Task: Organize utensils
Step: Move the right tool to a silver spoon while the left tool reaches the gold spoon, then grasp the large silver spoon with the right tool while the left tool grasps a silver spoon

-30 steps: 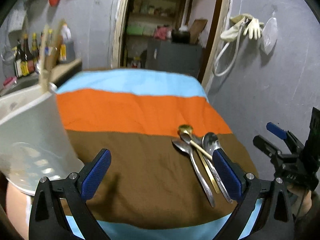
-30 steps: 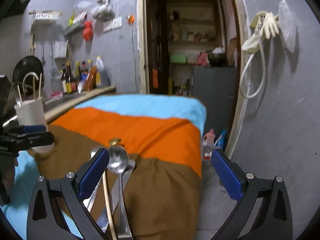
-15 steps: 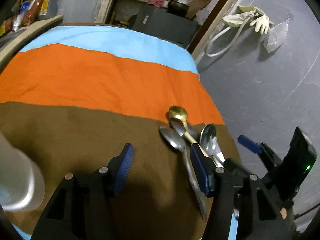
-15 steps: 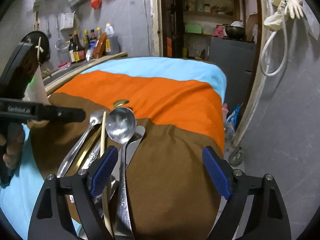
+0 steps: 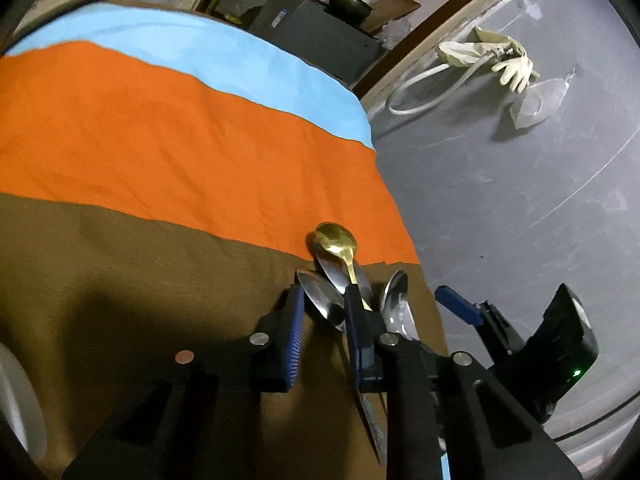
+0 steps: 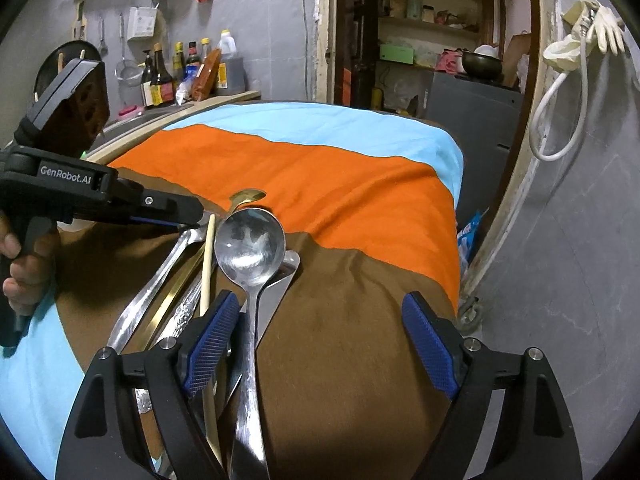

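Note:
A pile of utensils lies on the brown stripe of the cloth (image 5: 160,280) near the table's right edge. It holds a gold spoon (image 5: 335,240), several steel spoons and a wooden chopstick (image 6: 207,264). My left gripper (image 5: 324,332) is tilted down over the pile. Its jaws are closing with a steel spoon (image 5: 320,296) between the pads, and no firm press shows. My right gripper (image 6: 320,340) stands wide, its jaws closing slightly. The handle of a round steel spoon (image 6: 250,246) runs just inside its left pad (image 6: 212,336).
A white holder (image 5: 16,396) shows at the lower left edge. The cloth drops off at the right, next to a grey wall. Bottles (image 6: 192,76) stand on a counter behind, and a hose with gloves (image 6: 580,20) hangs by the doorway.
My left gripper swung right and down onto the pile, and its jaws narrowed around one spoon. The white holder slid almost out of view. My right gripper came lower and closer to the pile.

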The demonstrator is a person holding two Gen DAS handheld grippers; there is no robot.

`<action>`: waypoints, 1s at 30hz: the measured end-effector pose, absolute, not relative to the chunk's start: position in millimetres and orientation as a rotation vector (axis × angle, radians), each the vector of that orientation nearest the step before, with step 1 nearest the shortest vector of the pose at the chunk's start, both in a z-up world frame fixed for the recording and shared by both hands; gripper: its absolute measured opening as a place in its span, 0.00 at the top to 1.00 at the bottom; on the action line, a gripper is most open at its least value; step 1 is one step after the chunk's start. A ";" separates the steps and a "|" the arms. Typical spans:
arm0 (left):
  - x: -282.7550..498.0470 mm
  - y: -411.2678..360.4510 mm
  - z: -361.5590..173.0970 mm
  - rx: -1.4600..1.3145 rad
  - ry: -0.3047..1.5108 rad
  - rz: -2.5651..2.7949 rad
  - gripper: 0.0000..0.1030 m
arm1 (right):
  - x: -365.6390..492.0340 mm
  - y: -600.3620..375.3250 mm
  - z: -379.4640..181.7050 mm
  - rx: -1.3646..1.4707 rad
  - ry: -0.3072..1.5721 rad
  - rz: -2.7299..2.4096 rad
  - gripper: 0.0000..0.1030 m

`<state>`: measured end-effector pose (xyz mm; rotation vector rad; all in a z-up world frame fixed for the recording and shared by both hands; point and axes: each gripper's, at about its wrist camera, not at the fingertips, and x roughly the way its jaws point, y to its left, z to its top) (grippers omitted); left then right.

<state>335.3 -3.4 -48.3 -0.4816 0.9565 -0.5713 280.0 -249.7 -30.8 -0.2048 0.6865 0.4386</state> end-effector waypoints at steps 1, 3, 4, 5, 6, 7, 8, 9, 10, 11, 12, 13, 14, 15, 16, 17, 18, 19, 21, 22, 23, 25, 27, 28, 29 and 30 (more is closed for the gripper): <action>335.2 -1.0 -48.0 -0.494 0.953 -0.574 0.87 | 281.0 -248.0 -31.3 -0.214 0.689 0.440 0.20; 335.2 0.3 -47.6 -0.513 0.946 -0.582 0.89 | 281.4 -244.9 -30.6 -0.235 0.685 0.441 0.21; 334.7 2.1 -47.3 -0.519 0.943 -0.584 0.90 | 282.1 -243.0 -30.1 -0.244 0.685 0.443 0.22; 333.1 5.0 -46.3 -0.523 0.936 -0.584 0.91 | 282.8 -242.2 -30.2 -0.248 0.686 0.446 0.22; 332.7 3.1 -45.2 -0.523 0.927 -0.582 0.91 | 283.8 -240.8 -29.7 -0.253 0.686 0.450 0.22; 329.6 6.0 -42.8 -0.519 0.913 -0.582 0.93 | 284.8 -239.1 -29.1 -0.260 0.687 0.454 0.23; 327.3 7.3 -41.8 -0.513 0.905 -0.583 0.93 | 284.9 -237.9 -28.9 -0.266 0.686 0.457 0.23; 326.1 6.6 -40.8 -0.508 0.899 -0.579 0.94 | 285.2 -236.0 -28.5 -0.272 0.685 0.461 0.23; 326.3 2.0 -40.4 -0.504 0.896 -0.574 0.94 | 286.1 -233.6 -28.1 -0.280 0.686 0.466 0.23; 324.8 3.2 -40.2 -0.502 0.893 -0.570 0.94 | 287.0 -230.7 -27.7 -0.290 0.687 0.471 0.23; 325.4 -0.3 -39.6 -0.499 0.892 -0.564 0.94 | 288.0 -227.9 -26.9 -0.299 0.687 0.478 0.23; 323.1 1.3 -39.2 -0.494 0.888 -0.555 0.94 | 288.3 -226.1 -26.6 -0.307 0.687 0.484 0.23; 322.0 -0.1 -38.5 -0.488 0.884 -0.548 0.94 | 288.7 -223.2 -26.4 -0.319 0.686 0.489 0.23; 319.3 0.6 -37.9 -0.479 0.878 -0.541 0.94 | 289.0 -220.6 -26.7 -0.331 0.686 0.490 0.23; 316.1 0.6 -36.4 -0.464 0.868 -0.529 0.94 | 290.3 -218.3 -26.5 -0.340 0.687 0.491 0.24; 314.8 -0.9 -35.2 -0.452 0.862 -0.522 0.93 | 291.9 -215.9 -26.5 -0.347 0.691 0.495 0.24; 312.3 -2.8 -33.4 -0.430 0.851 -0.513 0.93 | 293.6 -213.2 -26.7 -0.354 0.695 0.497 0.26; 311.0 -4.5 -32.9 -0.417 0.846 -0.510 0.94 | 294.3 -210.8 -27.3 -0.360 0.699 0.499 0.27; 310.5 -9.9 -32.0 -0.398 0.839 -0.506 0.94 | 296.4 -206.8 -27.8 -0.373 0.707 0.505 0.30; 309.9 -11.0 -32.7 -0.394 0.839 -0.507 0.94 | 298.7 -204.6 -27.6 -0.378 0.712 0.509 0.32; 309.6 -11.8 -33.6 -0.394 0.840 -0.509 0.94 | 299.4 -202.7 -27.7 -0.381 0.715 0.511 0.33; 310.4 -12.9 -34.6 -0.397 0.842 -0.509 0.94 | 302.6 -199.9 -28.1 -0.386 0.726 0.517 0.35; 312.0 -13.9 -34.6 -0.400 0.843 -0.509 0.94 | 305.7 -196.4 -28.3 -0.391 0.736 0.521 0.38; 311.7 -14.3 -35.3 -0.399 0.843 -0.509 0.94 | 307.0 -194.8 -28.4 -0.396 0.740 0.522 0.40; 311.6 -12.7 -34.6 -0.398 0.842 -0.510 0.94 | 307.9 -193.0 -28.6 -0.403 0.744 0.523 0.41; 311.1 -13.2 -35.0 -0.394 0.839 -0.509 0.94 | 308.3 -191.2 -29.0 -0.410 0.748 0.524 0.45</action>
